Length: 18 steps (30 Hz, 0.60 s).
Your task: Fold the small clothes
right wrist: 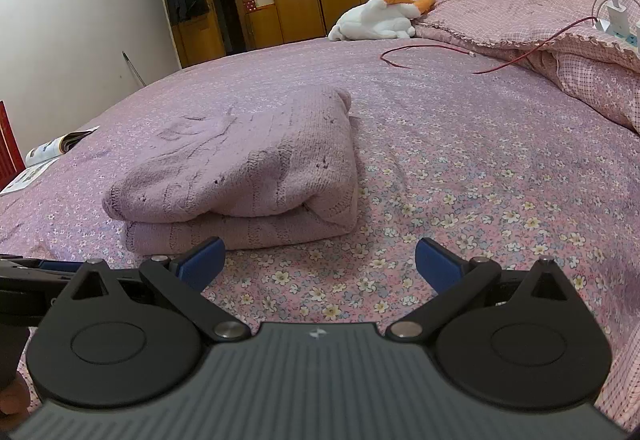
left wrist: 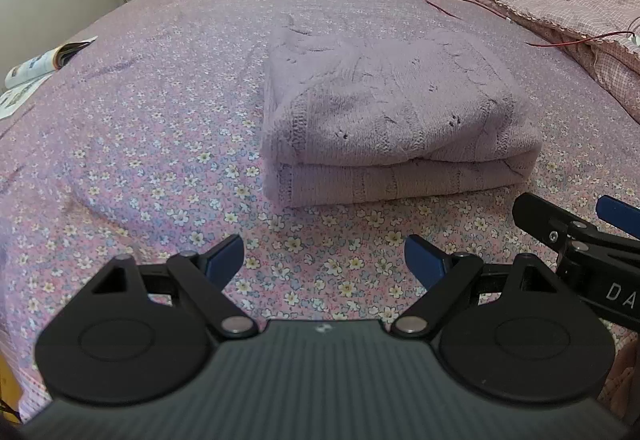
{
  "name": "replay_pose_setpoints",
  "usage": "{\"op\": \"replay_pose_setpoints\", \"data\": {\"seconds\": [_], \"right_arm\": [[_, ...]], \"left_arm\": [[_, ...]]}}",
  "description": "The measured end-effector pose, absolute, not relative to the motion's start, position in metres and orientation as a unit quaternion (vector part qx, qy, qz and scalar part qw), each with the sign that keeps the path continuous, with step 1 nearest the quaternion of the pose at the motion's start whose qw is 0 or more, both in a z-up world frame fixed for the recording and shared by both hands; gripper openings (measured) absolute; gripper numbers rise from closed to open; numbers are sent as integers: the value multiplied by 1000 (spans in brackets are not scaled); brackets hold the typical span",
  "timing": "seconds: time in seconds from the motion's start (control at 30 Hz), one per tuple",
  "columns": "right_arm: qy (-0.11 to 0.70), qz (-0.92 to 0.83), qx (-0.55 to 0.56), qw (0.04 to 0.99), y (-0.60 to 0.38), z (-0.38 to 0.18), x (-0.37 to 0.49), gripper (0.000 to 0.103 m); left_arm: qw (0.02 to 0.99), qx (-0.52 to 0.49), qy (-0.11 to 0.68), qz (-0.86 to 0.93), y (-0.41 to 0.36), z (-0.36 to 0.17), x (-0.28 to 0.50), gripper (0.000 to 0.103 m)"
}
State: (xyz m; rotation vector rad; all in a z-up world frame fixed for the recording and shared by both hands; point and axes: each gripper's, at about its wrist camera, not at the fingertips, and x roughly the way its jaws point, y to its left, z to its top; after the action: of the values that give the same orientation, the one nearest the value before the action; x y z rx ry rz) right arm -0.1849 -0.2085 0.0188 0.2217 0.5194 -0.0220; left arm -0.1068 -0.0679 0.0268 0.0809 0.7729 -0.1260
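folded lilac knitted sweater (left wrist: 394,119) lies at 12 o'clock on the flowery pink bed sheet (left wrist: 140,143). left gripper (left wrist: 324,260) and right gripper (right wrist: 320,264) have fingers apart, holding nothing. folding looks done; next, leave it alone.

Black linkage arms, blue jaws, silver pivot screws, ribbed grey housing

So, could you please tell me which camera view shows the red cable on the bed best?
The right wrist view: the red cable runs unbroken from its loose end on the sheet up over the quilt. The left wrist view shows it smaller, with a gap partway along.
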Motion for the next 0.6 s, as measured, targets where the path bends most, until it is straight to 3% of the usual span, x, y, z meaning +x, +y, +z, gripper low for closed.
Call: {"op": "replay_pose_setpoints", "data": {"seconds": [0.6], "right_arm": [[257,-11,112,960,-208,18,-185,103]], "left_arm": [[923,40,377,-60,-68,27,-107,89]]}}
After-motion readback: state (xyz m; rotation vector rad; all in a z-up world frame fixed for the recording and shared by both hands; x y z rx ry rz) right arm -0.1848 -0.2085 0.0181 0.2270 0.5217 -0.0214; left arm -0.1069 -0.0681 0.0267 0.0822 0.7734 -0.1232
